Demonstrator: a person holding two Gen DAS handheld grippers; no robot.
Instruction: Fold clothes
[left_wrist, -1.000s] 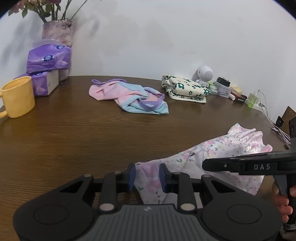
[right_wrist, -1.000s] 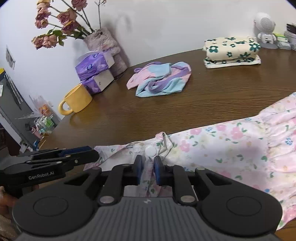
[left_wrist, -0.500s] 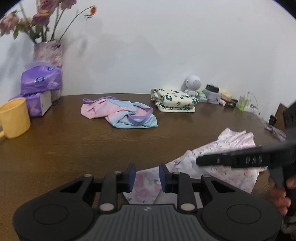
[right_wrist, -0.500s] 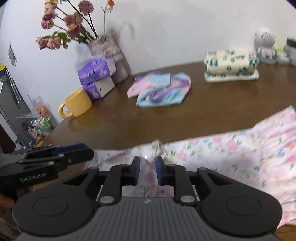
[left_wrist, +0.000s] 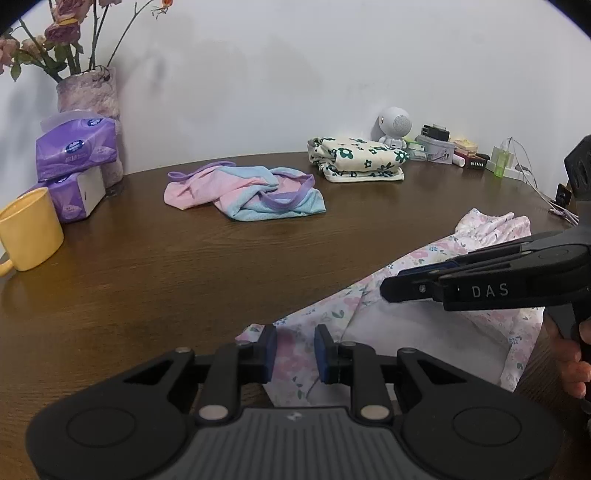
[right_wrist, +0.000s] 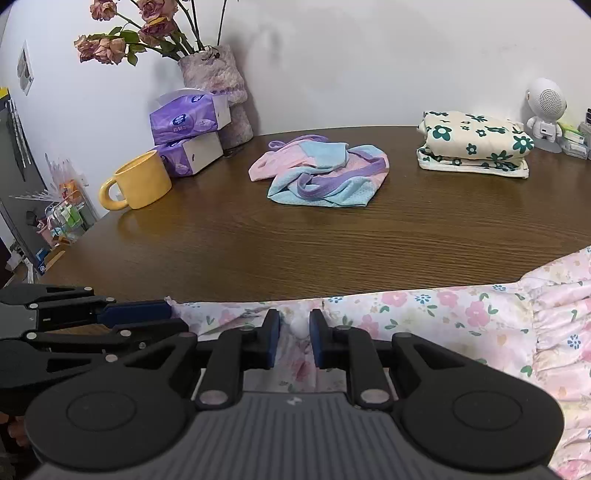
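A round dark brown wooden table (left_wrist: 184, 280) fills both views. Along its near edge lies a pale pink floral cotton garment (right_wrist: 461, 317), spread flat and running off past the right of the jaws.

The left gripper (left_wrist: 294, 349) has black fingers with blue pads. Its jaws stand narrowly apart and are closing, with one end of the floral garment bunched between them; the cloth fills the gap and seems to meet both pads. The right gripper (right_wrist: 293, 338) has its jaws narrowly apart too, with the garment's top edge and a small white button between the pads, which seem to press on the gathered cloth. In the left wrist view the right gripper reaches in from the right, with part of a hand (left_wrist: 570, 365) on its handle.

Beyond the jaws, well apart, lie a crumpled pink, blue and purple garment (left_wrist: 247, 192) and a folded cream cloth with dark green flowers (right_wrist: 476, 146). Far left of the jaws stands a yellow ceramic mug (right_wrist: 138, 181).
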